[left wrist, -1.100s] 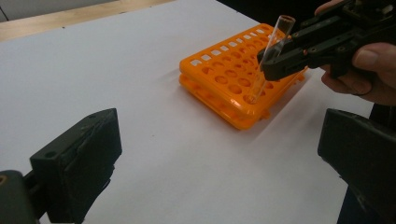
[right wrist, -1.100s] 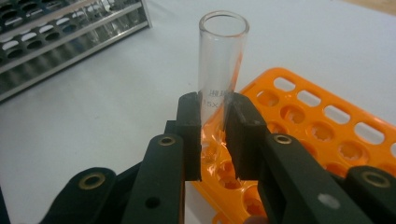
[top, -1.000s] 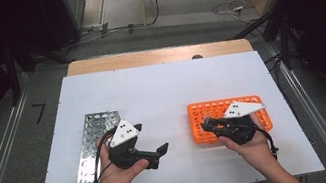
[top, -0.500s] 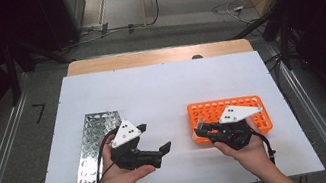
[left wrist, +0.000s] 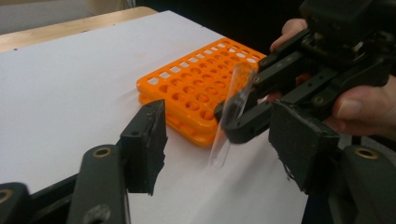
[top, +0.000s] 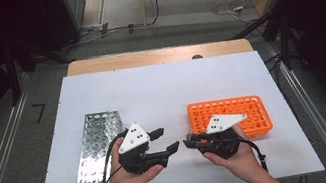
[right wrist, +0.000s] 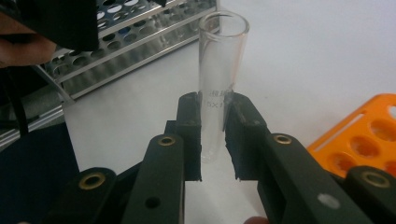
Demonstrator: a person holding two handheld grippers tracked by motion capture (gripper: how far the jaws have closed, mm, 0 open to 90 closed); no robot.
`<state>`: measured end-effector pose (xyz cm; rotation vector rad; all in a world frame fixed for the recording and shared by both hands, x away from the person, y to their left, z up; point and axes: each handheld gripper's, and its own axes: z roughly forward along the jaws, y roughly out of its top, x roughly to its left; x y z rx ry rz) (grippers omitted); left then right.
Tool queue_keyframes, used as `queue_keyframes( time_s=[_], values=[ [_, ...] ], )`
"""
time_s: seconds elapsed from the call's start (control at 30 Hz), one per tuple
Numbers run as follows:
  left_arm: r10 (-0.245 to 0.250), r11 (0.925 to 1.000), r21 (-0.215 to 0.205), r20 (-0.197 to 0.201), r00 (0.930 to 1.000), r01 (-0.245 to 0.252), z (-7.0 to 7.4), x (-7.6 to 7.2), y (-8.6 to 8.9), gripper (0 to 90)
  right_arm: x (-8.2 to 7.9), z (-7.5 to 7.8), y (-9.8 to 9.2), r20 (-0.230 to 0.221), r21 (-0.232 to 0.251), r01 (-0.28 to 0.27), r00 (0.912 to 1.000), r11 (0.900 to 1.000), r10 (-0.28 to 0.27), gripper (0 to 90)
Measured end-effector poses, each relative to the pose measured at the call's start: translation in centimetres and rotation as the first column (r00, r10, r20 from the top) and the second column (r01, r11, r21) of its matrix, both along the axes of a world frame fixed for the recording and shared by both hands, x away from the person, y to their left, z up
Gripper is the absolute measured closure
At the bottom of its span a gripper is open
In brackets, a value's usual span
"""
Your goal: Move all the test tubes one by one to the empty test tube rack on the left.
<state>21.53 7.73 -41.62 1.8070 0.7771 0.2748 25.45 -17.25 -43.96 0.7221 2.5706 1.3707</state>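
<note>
My right gripper [right wrist: 212, 135] is shut on a clear glass test tube [right wrist: 219, 79], gripped near its lower part with the open mouth away from the jaws. In the left gripper view the same test tube [left wrist: 233, 112] hangs tilted in the right gripper [left wrist: 233, 123]. Its lower end lies in the gap of my left gripper [left wrist: 219, 149], whose jaws have just been closing; the pads stand apart from the glass. From above, the left gripper [top: 167, 140] and right gripper [top: 189, 142] face each other tip to tip near the table's front edge.
An orange tube rack [top: 236, 114] lies flat just behind the right hand. A metal tube rack [top: 93, 152] lies left of the left hand. Both rest on a white table top [top: 150, 88] with a wooden strip [top: 155, 56] along its far edge.
The right gripper has moved left with the tube, off the orange rack and toward the left gripper. The left gripper's jaws have narrowed.
</note>
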Motion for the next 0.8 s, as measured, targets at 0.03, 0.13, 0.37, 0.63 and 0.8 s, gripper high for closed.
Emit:
queue_keyframes(
  time_s=[0.03,0.13,0.37,0.63,0.8],
  values=[
    [-0.005,1.0,0.0,0.003,1.0,0.005,0.0,-0.1,-0.2,41.7,-0.1,-0.1,0.2,0.0,-0.003,-0.005,1.0,1.0,0.005,73.8],
    [-0.024,0.9997,0.005,0.006,0.9997,0.024,-0.1,-0.2,-0.7,46.3,-0.7,-0.2,0.8,-0.002,-0.014,-0.031,0.9995,0.999,0.031,73.8],
    [-0.064,0.9979,0.012,0.004,0.9979,0.064,-0.4,-0.4,-1.5,57.3,-1.2,-0.1,1.5,0.001,-0.012,-0.059,0.9982,0.998,0.059,73.8],
    [-0.073,0.9972,0.018,-0.007,0.9973,0.073,-0.6,-0.3,-1.8,69.5,-1.6,0.1,2.0,-0.001,-0.011,-0.088,0.9961,0.996,0.088,73.8],
    [-0.076,0.9965,0.035,0.003,0.9971,0.076,-0.6,-0.5,-1.9,73.2,-1.9,0.3,2.1,0.001,-0.011,-0.106,0.9943,0.994,0.106,73.7]
  ],
)
